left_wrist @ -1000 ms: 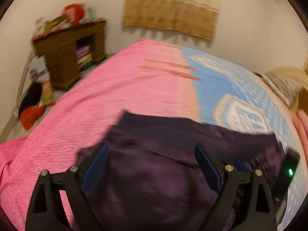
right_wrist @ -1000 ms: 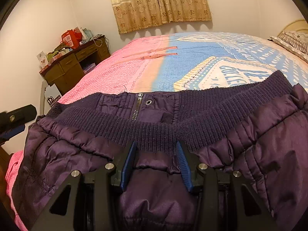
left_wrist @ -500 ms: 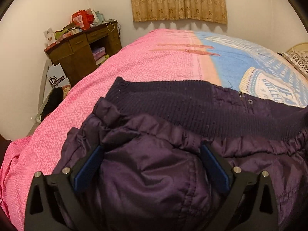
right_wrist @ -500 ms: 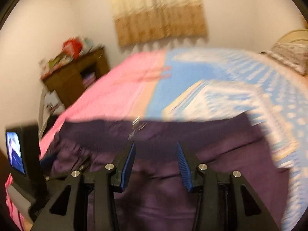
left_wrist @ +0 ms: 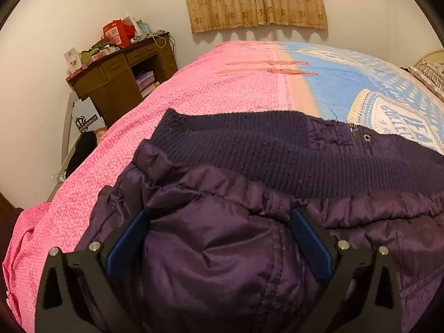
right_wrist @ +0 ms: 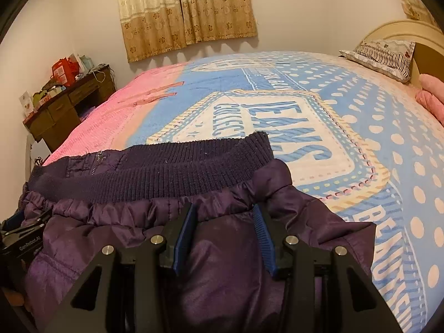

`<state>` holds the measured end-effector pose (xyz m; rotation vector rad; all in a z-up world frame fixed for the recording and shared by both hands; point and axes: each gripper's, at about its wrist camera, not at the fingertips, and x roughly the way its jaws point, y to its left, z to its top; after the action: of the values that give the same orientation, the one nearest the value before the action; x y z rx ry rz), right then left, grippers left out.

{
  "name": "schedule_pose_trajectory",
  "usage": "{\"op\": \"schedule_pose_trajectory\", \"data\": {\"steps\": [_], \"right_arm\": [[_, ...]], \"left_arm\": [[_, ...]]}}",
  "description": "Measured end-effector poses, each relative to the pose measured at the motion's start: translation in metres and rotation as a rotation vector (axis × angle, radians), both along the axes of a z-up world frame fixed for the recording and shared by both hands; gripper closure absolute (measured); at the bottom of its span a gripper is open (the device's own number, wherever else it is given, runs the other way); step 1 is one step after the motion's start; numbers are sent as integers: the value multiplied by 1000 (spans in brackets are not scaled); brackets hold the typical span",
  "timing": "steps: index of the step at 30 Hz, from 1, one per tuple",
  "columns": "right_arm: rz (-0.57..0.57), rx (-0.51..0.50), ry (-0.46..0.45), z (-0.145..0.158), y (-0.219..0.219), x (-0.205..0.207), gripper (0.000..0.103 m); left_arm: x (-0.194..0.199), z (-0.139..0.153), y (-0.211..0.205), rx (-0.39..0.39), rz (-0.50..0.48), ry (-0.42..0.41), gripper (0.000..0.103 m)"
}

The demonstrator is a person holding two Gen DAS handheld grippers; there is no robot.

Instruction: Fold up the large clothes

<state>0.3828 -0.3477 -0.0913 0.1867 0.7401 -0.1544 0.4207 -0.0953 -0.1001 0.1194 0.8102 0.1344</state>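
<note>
Left wrist: left gripper (left_wrist: 219, 238) spread wide over purple jacket (left_wrist: 222, 249) on the bed (left_wrist: 194, 105), view steady now vs 1 s ago. Right wrist: right gripper (right_wrist: 224, 236) part-open astride fabric just below ribbed hem (right_wrist: 172, 172); blur gone, jacket laid down, ready for next fold.

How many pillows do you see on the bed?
2. A striped, patterned pillow lies at the head of the bed, by the headboard. A pink pillow lies beside it, cut by the picture edge. Others may be hidden out of view.
</note>
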Motion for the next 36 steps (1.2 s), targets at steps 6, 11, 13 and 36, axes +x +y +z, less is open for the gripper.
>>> {"op": "schedule_pose_trajectory", "data": {"steps": [6, 11, 13, 36], "right_arm": [[72, -33, -104, 45, 48, -33, 77], [229, 1, -124, 56, 112, -46, 84], [254, 36, -104, 49, 129, -43, 85], [278, 115, -70, -24, 146, -26, 85]], "left_arm": [[-11, 7, 12, -86, -29, -12, 0], [-59, 36, 46, -140, -85, -68, 0], [-84, 48, 77, -173, -38, -122, 0], [-80, -21, 152, -764, 168, -68, 0]]}}
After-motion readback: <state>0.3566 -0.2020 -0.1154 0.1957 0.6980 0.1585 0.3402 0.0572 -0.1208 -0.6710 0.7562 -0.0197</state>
